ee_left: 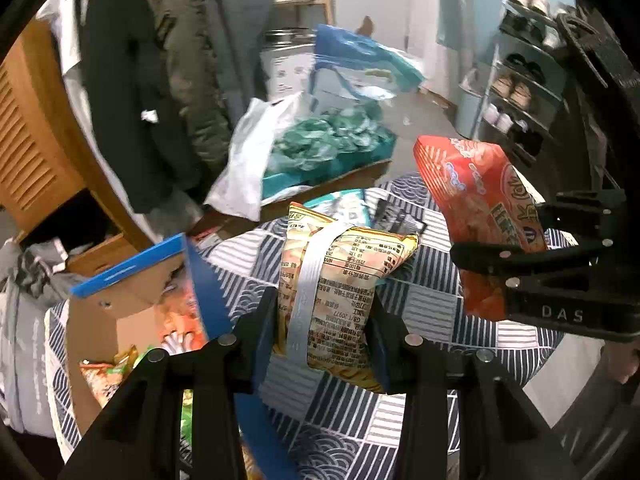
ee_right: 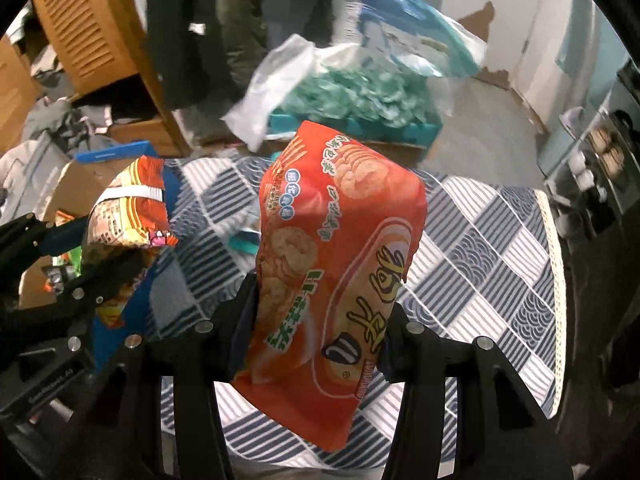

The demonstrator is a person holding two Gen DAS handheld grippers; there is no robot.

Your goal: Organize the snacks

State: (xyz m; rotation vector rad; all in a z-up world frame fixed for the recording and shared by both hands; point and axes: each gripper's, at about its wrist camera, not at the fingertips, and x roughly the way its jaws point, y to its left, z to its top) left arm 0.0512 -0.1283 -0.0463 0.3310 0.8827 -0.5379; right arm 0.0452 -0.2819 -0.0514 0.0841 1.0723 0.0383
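My left gripper (ee_left: 320, 320) is shut on a yellow snack bag (ee_left: 344, 280) with its printed back facing me, held above the checked tablecloth (ee_left: 432, 304). It also shows at the left of the right wrist view (ee_right: 124, 220). My right gripper (ee_right: 316, 320) is shut on a red-orange snack bag (ee_right: 340, 264), held upright above the cloth; it shows at the right of the left wrist view (ee_left: 480, 208). A cardboard box with blue flaps (ee_left: 132, 280) holding several snack packs stands to the left of the left gripper.
A small pale packet (ee_left: 348, 204) and a dark packet (ee_left: 396, 216) lie on the cloth beyond the yellow bag. Behind the table are a teal box of green wrappers (ee_left: 332, 148), a white plastic bag (ee_left: 248, 164), hanging coats (ee_left: 152, 72), a wooden cabinet (ee_left: 32, 140) and a shoe rack (ee_left: 520, 92).
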